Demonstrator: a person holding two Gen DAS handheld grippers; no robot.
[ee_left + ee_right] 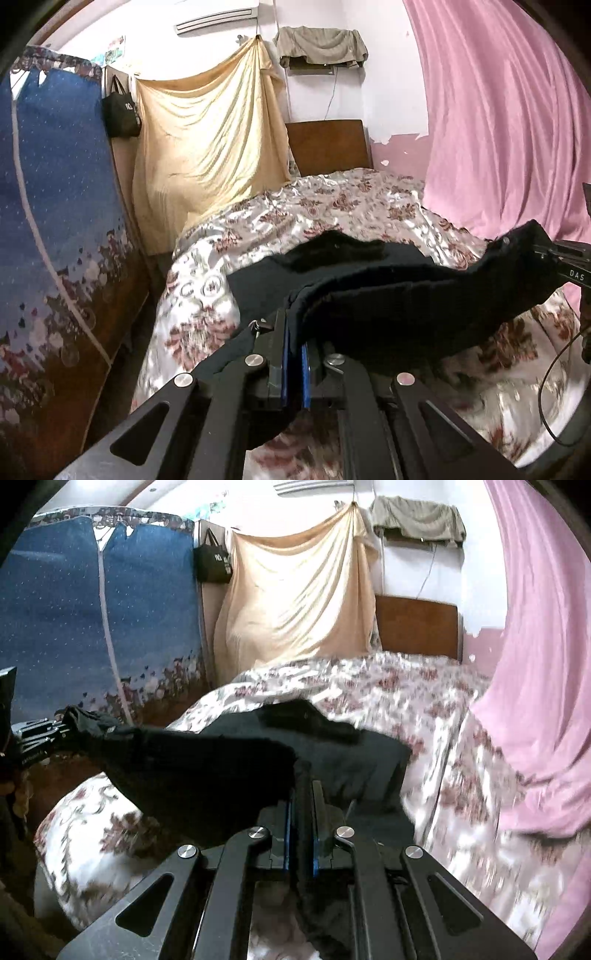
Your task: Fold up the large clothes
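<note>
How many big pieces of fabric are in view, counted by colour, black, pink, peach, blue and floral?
Black garment, held up between left gripper and right gripper: 1
Pink curtain: 1
Peach sheet: 1
Blue cover: 1
Floral bedspread: 1
Total: 5

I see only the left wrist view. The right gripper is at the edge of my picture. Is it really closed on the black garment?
Observer: Yes. In the right wrist view the right gripper is shut on the black garment, cloth pinched between its blue pads.
Operator: Does cloth hang below it?
Observer: Yes, a dark fold drops under the jaws toward the floral bedspread.
Operator: And my left gripper from there?
Observer: The left gripper grips the garment's far corner, lifted off the bed.
</note>
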